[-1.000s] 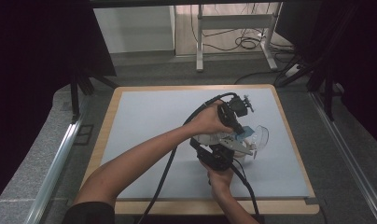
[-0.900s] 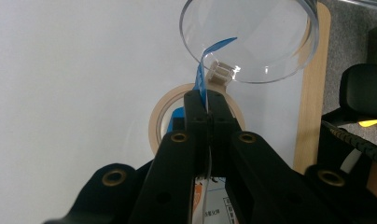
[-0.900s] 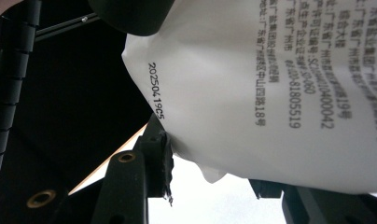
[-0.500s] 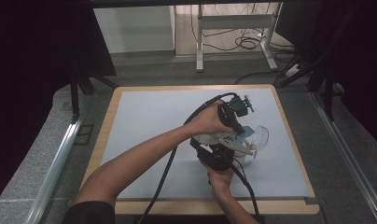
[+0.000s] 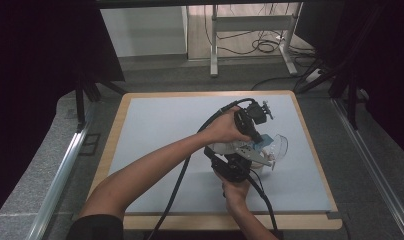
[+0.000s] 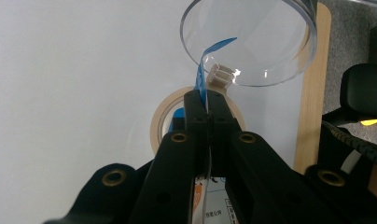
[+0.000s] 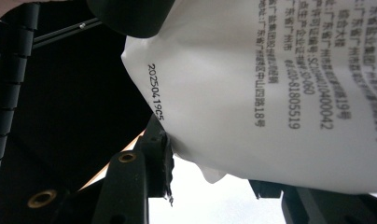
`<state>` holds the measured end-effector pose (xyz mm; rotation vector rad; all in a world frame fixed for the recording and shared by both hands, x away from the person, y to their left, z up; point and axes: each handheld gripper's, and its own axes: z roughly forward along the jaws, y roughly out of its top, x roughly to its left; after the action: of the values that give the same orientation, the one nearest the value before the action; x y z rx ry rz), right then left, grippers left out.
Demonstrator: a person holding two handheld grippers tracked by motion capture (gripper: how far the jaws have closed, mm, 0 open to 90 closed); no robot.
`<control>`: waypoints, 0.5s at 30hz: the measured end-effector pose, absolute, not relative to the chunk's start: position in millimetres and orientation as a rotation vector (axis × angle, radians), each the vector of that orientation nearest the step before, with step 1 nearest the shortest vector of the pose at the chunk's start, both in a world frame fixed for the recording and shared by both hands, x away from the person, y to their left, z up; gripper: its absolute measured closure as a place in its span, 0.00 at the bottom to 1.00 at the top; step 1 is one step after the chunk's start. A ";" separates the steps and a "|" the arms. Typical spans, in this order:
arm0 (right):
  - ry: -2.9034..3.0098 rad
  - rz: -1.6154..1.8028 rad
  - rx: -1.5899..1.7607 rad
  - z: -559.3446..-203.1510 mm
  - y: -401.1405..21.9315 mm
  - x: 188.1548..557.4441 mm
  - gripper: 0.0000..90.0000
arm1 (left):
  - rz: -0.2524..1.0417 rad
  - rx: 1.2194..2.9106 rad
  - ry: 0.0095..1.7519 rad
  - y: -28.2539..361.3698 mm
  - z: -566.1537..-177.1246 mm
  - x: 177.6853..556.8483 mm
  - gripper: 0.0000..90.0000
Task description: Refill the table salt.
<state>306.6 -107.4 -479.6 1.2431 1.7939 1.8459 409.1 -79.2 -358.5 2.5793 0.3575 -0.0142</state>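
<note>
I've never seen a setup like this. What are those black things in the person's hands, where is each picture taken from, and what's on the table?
A person works with two hand-held clamps. The high view looks down on the table. The left gripper and right gripper meet over a clear round dish. Each of the other two pictures comes from a camera riding on one clamp. In the left gripper view the jaws are shut on a thin blue strip, with a tape roll and the dish beyond. In the right gripper view the jaws hold a white printed bag.
</note>
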 end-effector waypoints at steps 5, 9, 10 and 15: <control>1.790 1.847 1.244 -479.2 -107.0 306.7 0.64 | -0.012 2.581 0.353 -79.3 -358.0 409.2 1.00; 1.787 1.848 1.247 -479.4 -106.6 306.8 0.64 | -0.013 2.582 0.356 -79.2 -358.3 409.2 1.00; 1.788 1.848 1.247 -479.4 -106.5 306.8 0.64 | -0.013 2.582 0.356 -79.1 -358.4 409.1 1.00; 1.782 1.850 1.250 -479.3 -106.1 306.4 0.64 | -0.011 2.584 0.354 -79.3 -358.1 408.8 1.00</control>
<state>306.4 -106.1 -479.3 1.2498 1.7820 1.8502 408.8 -79.3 -358.1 2.5845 0.3544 -0.0113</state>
